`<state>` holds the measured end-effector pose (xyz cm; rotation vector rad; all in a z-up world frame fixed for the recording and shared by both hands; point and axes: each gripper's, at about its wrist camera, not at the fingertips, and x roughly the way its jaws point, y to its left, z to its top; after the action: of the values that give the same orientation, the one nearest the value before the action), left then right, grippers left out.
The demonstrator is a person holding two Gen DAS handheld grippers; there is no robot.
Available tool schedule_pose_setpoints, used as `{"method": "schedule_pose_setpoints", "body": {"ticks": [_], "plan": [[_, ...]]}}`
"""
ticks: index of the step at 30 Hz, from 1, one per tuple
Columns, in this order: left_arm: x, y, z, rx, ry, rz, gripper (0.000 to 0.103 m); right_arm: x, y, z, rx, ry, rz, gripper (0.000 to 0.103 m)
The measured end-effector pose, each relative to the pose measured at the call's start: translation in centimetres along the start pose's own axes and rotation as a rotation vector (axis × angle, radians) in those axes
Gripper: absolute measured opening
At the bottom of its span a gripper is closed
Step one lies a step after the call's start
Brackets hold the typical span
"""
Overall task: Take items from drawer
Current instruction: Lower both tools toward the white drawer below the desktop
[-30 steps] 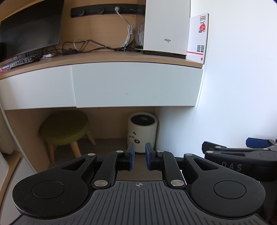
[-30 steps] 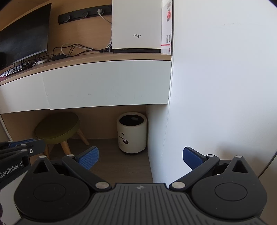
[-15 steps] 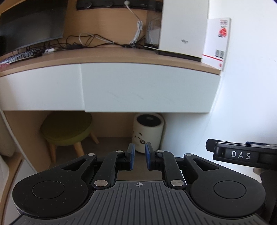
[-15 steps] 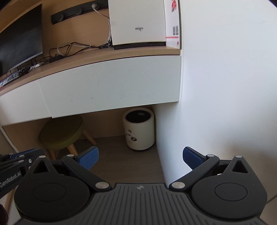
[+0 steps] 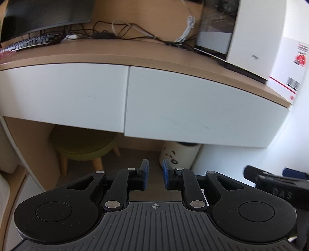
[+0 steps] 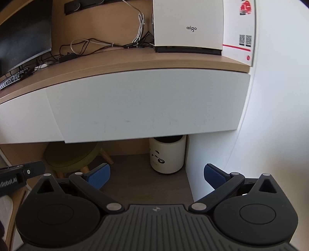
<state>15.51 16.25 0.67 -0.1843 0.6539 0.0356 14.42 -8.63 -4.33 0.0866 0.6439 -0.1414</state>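
Two white drawer fronts hang under the wooden desktop, both closed, and nothing inside them shows. The right drawer front (image 5: 202, 115) (image 6: 150, 104) faces both cameras; the left drawer front (image 5: 63, 92) (image 6: 25, 119) lies beside it. My left gripper (image 5: 155, 176) hovers below the seam between the drawers, its blue pads drawn almost together with nothing between them. My right gripper (image 6: 156, 175) stands wide open and empty below the right drawer front. Each gripper's body shows at the edge of the other's view.
On the desktop (image 6: 135, 63) stand a white box (image 6: 187, 25), a monitor (image 5: 46, 13), a keyboard (image 5: 32, 41) and tangled cables (image 6: 92, 44). Under the desk are a green stool (image 5: 85, 144) and a white bin (image 6: 167, 154). A white wall (image 6: 270, 115) closes the right side.
Both grippers have moved closer to the desk, so the drawer fronts fill more of each view. Neither gripper's fingers have changed their spacing.
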Motion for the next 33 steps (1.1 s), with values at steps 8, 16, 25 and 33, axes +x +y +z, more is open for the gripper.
{"method": "schedule_pose_setpoints", "body": {"ticks": [8, 16, 25, 33], "plan": [[2.3, 0.8, 3.2, -0.017, 0.03, 0.013, 0.017, 2.2, 0.4, 1.5, -0.02, 0.04, -0.021, 0.103], [3.7, 1.0, 5.7, -0.075, 0.032, 0.007, 0.017, 5.2, -0.6, 3.0, -0.105, 0.045, 0.033, 0.103], [4.1, 3.3, 10.9, -0.249, -0.069, 0.037, 0.018, 7.3, -1.2, 4.7, -0.238, 0.016, 0.115, 0.103], [5.3, 4.6, 13.1, -0.231, -0.069, 0.044, 0.018, 8.2, -1.0, 4.7, -0.285, 0.037, 0.121, 0.103]]}}
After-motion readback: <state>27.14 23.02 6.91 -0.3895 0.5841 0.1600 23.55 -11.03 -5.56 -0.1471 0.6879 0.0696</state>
